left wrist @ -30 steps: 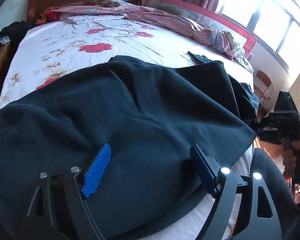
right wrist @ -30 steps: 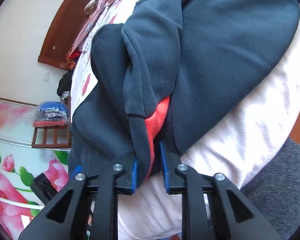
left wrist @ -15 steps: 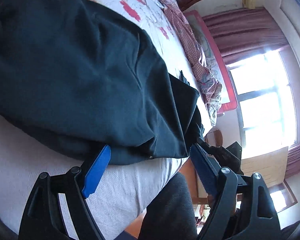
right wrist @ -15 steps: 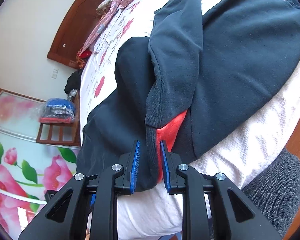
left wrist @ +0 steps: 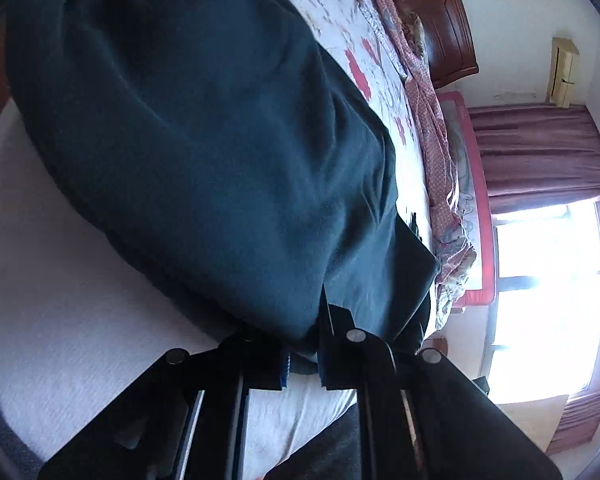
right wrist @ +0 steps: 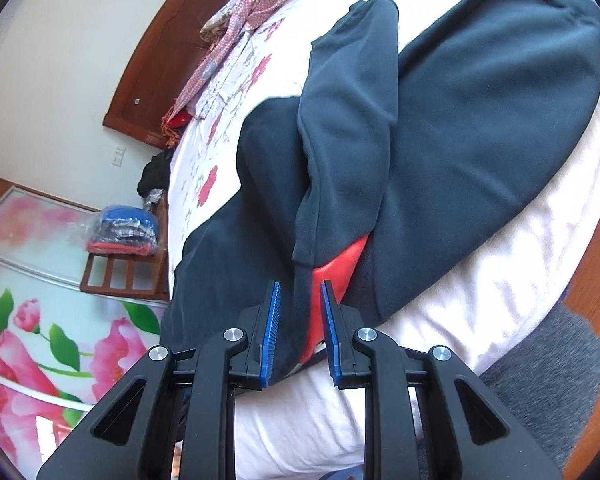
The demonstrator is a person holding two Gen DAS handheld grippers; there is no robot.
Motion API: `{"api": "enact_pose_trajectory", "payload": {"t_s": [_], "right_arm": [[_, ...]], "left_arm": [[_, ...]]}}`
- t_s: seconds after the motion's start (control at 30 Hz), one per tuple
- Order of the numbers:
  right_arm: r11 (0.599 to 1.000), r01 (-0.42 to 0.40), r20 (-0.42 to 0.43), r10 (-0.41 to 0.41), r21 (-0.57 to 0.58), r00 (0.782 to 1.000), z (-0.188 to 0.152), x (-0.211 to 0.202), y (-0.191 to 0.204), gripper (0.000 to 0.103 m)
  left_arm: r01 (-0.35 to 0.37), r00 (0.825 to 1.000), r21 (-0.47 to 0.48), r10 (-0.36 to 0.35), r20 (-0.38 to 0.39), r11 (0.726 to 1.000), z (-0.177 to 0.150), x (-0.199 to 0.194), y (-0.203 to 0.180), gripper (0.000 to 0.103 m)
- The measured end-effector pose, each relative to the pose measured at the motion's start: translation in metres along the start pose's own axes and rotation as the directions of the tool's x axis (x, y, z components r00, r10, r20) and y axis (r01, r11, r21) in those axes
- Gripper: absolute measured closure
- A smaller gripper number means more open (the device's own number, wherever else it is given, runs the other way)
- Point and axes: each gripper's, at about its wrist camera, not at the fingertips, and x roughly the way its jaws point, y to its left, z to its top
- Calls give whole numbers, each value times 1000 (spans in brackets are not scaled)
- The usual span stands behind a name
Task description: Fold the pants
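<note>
Nearest in the left wrist view, the left gripper (left wrist: 303,354) has just been closing and is now clamped on a fold of the dark pants (left wrist: 204,152) where the cloth hangs over the near edge of the bed (left wrist: 60,320); fabric bunches between the pads. In the right wrist view, the right gripper (right wrist: 299,322) pinches a narrow bunch of the same pants (right wrist: 460,120) at the near edge, where a red inner lining (right wrist: 342,264) shows; its blue pads (right wrist: 271,320) stand slightly apart with cloth between them, gripped.

Further in, the pants spread across the near part of the bed, one leg draped over the other and reaching toward the middle of the flowered sheet (right wrist: 220,128).

The cloth looks like soft, thick fleece: limp, fairly light, not slippery, and likely to sag and crease wherever it is unsupported. Holds at the hem or waistband, with both layers pinched together, should carry it best; a grip on one layer alone would probably let the lining slide out.

At the far end lie a pink patterned blanket (right wrist: 252,4) and the wooden headboard (right wrist: 152,80).
</note>
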Motion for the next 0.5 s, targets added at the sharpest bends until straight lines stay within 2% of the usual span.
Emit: {"api": "enact_pose_trajectory", "payload": {"t_s": [0.07,0.13,0.2,0.23,0.27,0.3,0.33,0.4,0.43,0.5], "right_arm": [[1000,29,37,-29,-4,999,12,-8,0,83],[990,127,83,-122,-62,989,29,-10,9,83],[966,229,135,-213,-117,968,49,-6,23,81],[947,282,166,-257,-153,952,60,-1,33,63],[921,333,210,-292,-202,933,73,6,46,54],[887,386,253,-324,-253,912,84,14,60,49],[841,443,293,-358,-312,886,95,26,75,49],[729,549,348,-432,-409,832,119,59,99,49],[672,595,364,-472,-442,803,130,78,107,49],[589,642,335,-553,-491,763,150,121,115,49]], "left_arm": [[-19,1000,-6,19,-6,1000,-7,-7,3,94],[-56,998,3,56,-18,998,-8,-4,8,94],[-58,998,-16,58,-11,998,-5,3,11,94],[-69,998,-10,69,-2,998,-4,7,8,91],[-83,997,7,83,8,997,-4,8,5,91],[-90,996,26,90,15,996,-4,9,0,91],[-96,995,44,95,18,994,-4,10,-4,86],[-85,996,64,84,16,994,-3,10,-8,77],[-74,997,65,73,16,995,-1,12,-10,72],[-65,998,77,64,16,995,-1,12,-13,68]]}}
